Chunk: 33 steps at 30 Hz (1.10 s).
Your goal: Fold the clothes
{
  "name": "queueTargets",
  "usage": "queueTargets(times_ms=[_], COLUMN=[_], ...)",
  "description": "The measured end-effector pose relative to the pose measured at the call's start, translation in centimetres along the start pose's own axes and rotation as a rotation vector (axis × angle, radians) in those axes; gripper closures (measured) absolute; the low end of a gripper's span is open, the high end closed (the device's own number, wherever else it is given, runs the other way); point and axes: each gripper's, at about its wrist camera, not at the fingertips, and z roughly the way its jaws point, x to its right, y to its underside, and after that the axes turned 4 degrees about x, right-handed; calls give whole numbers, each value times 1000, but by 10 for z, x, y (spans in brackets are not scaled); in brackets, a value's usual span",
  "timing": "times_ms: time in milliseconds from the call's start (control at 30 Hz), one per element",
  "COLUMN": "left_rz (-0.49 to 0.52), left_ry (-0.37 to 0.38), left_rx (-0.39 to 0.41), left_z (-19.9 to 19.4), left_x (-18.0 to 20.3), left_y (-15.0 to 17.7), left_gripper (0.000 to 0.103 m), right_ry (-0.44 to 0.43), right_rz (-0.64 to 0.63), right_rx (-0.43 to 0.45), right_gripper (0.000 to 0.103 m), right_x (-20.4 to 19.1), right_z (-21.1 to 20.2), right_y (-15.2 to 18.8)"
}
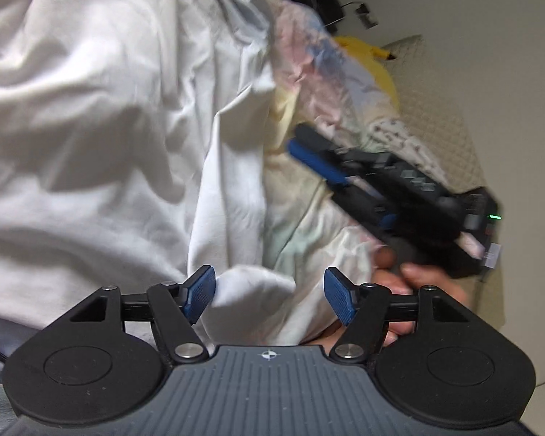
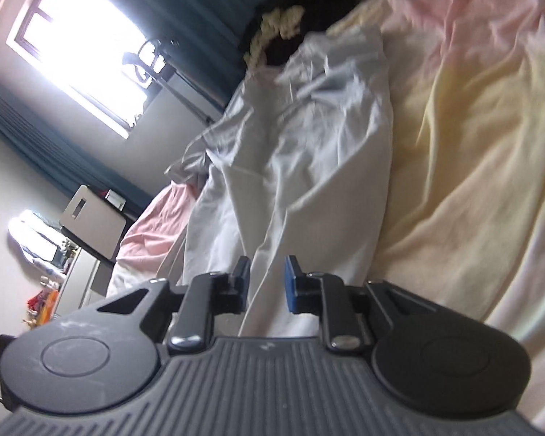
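1. Left wrist view: the left claw stands with its blue pads well apart, a rounded bulge of the white garment swelling up between them; the cloth touches the left-hand pad, while whether it meets the right-hand pad cannot be told, and nothing is clamped

2. From that claw the white garment runs away and to the left in deep, loose creases, its long fold line leading up the middle of the view, so the nearest cloth to this claw is the bulge right at its pads

3. Just right of the fold lies a pastel sheet of pink, pale yellow and blue, crumpled under the garment's edge; the right claw hovers over it, blurred, gripped by a person's hand, its pads looking close to each other from here

4. Right wrist view: the right claw shows a narrow gap between its pads, open on nothing, with a strip of the white garment lying on beyond the gap along the claw's own line

5. The garment stretches lengthwise away from this claw toward a window, with the pastel sheet spread to its right

6. Judged from both views, the left claw is nearer a grip, the cloth already sitting between its pads, and the garment lies rumpled rather than squared
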Motion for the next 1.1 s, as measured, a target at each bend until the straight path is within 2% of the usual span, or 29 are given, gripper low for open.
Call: queueTargets(times_ms=[33,67,100,133,167,267,367,467,567,633,833,867,933,967,1000,1100], left_rz=[9,18,25,27,24,27,32,-3,-8,6,14,16,17,16,13,-10], left_ry=[-21,-42,-61,-77,-87,-96,-109,-131,-206,-228,-182,-174,-154,-136,-119,-90], left_rx=[-4,-8,-13,-15,-13,-1,-1,-13,-43,-71,-40,-35,-21,-8,7,59], left_z=[2,5,7,6,3,-9,-26,-38,-38,-36,-47,-49,-53,-55,-57,-58], left_x=[0,1,1,0,-2,-1,2,-5,-10,-9,-5,-5,-4,-3,-3,-7], left_y=[1,3,4,4,5,6,8,13,17,19,22,22,23,24,24,21], left_gripper=[35,43,63,75,94,96,96,96,96,96,93,90,67,47,44,44], right_ry=[0,-2,2,12,20,33,78,142,181,199,191,185,164,149,131,104], right_rz=[-8,-10,-10,-12,-17,-57,-122,-191,-248,-270,-237,-228,-211,-200,-190,-178], right_rx=[-5,-14,-29,-47,-63,-96,-108,-123,-136,-145,-136,-130,-115,-109,-98,-80], right_gripper=[80,80,80,80,80,81,83,86,87,87,86,86,84,84,84,84], right_x=[0,0,2,3,4,1,-3,-5,-6,-5,1,0,-2,-3,-4,-9], right_z=[1,4,9,16,23,41,51,59,67,73,71,69,65,62,59,53], right_y=[0,1,3,5,8,12,16,19,23,26,24,24,22,22,21,19])
